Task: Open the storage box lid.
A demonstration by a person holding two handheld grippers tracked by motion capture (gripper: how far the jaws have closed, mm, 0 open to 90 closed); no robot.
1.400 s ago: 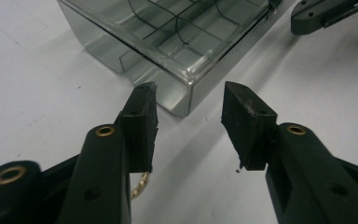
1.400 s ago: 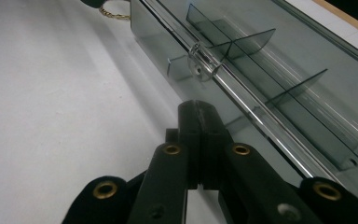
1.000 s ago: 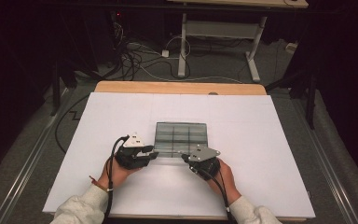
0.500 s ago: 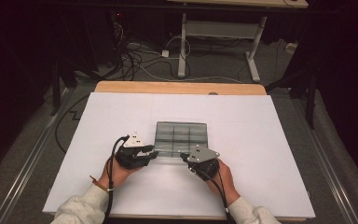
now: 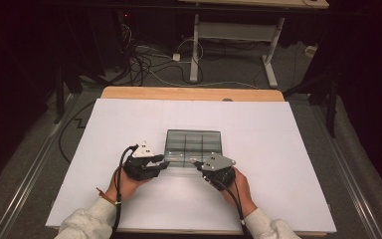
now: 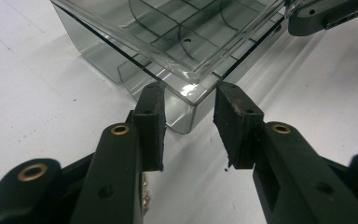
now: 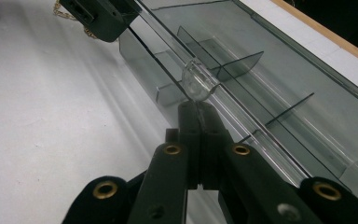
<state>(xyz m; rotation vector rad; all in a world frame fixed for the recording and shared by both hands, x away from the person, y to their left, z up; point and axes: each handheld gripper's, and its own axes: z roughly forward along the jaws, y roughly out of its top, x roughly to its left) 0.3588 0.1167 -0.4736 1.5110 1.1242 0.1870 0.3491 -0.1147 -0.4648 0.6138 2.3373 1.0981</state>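
A clear smoky plastic compartment box [image 5: 194, 144] lies in the middle of the white table. My left gripper [image 5: 164, 165] is at its near left corner. In the left gripper view my left gripper [image 6: 189, 100] is open, with one jaw on each side of the box corner [image 6: 186, 109]. My right gripper [image 5: 196, 162] is at the box's near edge. In the right gripper view my right gripper [image 7: 199, 109] is shut just under the lid's clear latch tab [image 7: 196, 83] and seems to pinch its lower end. The lid [image 6: 168, 37] looks slightly raised off the base.
The white table top [image 5: 288, 164] has open room around the box on all sides. A wooden strip [image 5: 189, 93] runs along the far edge. Beyond it are floor cables [image 5: 144, 59] and a metal stand [image 5: 229, 35].
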